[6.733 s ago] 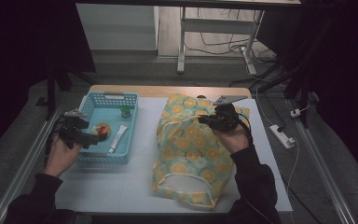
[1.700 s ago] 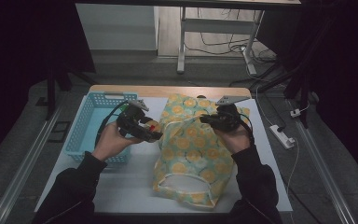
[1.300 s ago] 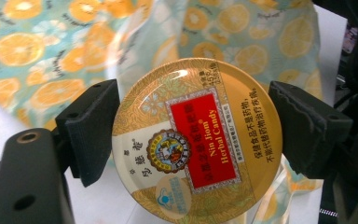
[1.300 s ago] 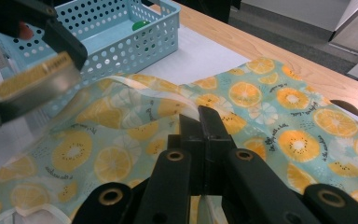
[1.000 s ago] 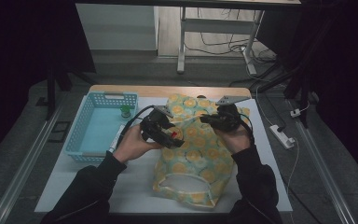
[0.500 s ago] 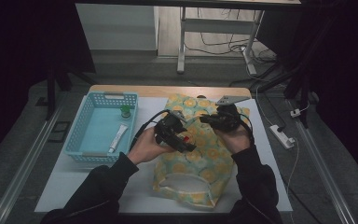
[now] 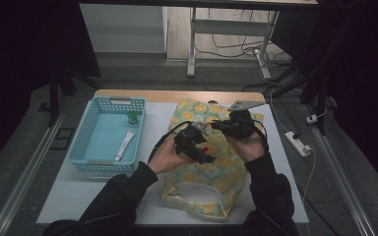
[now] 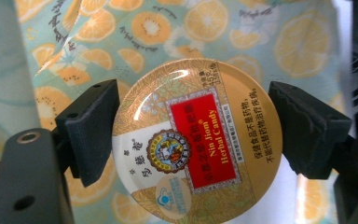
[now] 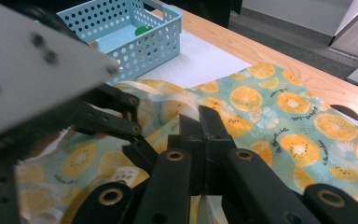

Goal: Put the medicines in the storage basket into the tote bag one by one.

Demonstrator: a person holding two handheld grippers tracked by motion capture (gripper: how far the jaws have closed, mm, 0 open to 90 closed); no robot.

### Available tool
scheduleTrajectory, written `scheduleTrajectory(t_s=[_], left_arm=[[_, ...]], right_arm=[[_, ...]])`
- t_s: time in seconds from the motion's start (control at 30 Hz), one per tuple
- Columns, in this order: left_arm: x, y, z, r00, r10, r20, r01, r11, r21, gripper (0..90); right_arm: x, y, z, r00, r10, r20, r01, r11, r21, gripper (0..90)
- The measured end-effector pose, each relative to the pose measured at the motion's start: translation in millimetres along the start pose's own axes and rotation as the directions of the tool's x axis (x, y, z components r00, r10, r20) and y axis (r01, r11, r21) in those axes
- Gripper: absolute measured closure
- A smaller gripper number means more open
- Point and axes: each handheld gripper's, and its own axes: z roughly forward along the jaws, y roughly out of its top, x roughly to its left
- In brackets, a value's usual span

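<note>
Over the fruit-print bag (image 7: 204,162): left gripper (image 7: 197,146) pinching candy tin (image 8: 196,141), not yet inside; right gripper (image 7: 226,126) pressed together on bag's edge. Tube (image 7: 124,145) and green item (image 7: 132,117) remain in basket (image 7: 86,140).

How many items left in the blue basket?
2. A green-capped item sits near the far right corner of the blue basket, and a white tube lies along its right side. The near wall may hide something small.
</note>
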Motion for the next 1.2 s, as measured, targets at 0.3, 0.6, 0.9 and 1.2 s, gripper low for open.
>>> scheduleTrajectory(t_s=[0.3, 0.6, 0.9, 1.2], left_arm=[[8.3, -3.9, 21.2, 0.998, 0.004, -0.063, -0.002, 0.9998, 0.02, 20.5], [19.8, -11.2, 39.2, 0.9945, 0.011, -0.104, -0.009, 0.9998, 0.02, 20.4], [25.6, -14.1, 51.6, 0.9906, 0.023, -0.135, -0.021, 0.9996, 0.018, 20.4], [27.6, -14.0, 61.9, 0.9845, 0.022, -0.174, -0.017, 0.9994, 0.032, 20.2]], right_arm=[[-1.2, -1.1, 0.8, 1.0, 0.002, 0.004, -0.002, 1.0, 0.005, 89.9], [-4.4, -3.6, 3.8, 0.9999, 0.011, 0.009, -0.011, 1.0, 0.011, 89.9], [-6.5, -6.1, 8.3, 0.9998, 0.015, 0.016, -0.016, 1.0, 0.025, 89.9], [-9.4, -8.6, 10.2, 0.9995, 0.023, 0.023, -0.024, 0.999, 0.036, 89.9]])
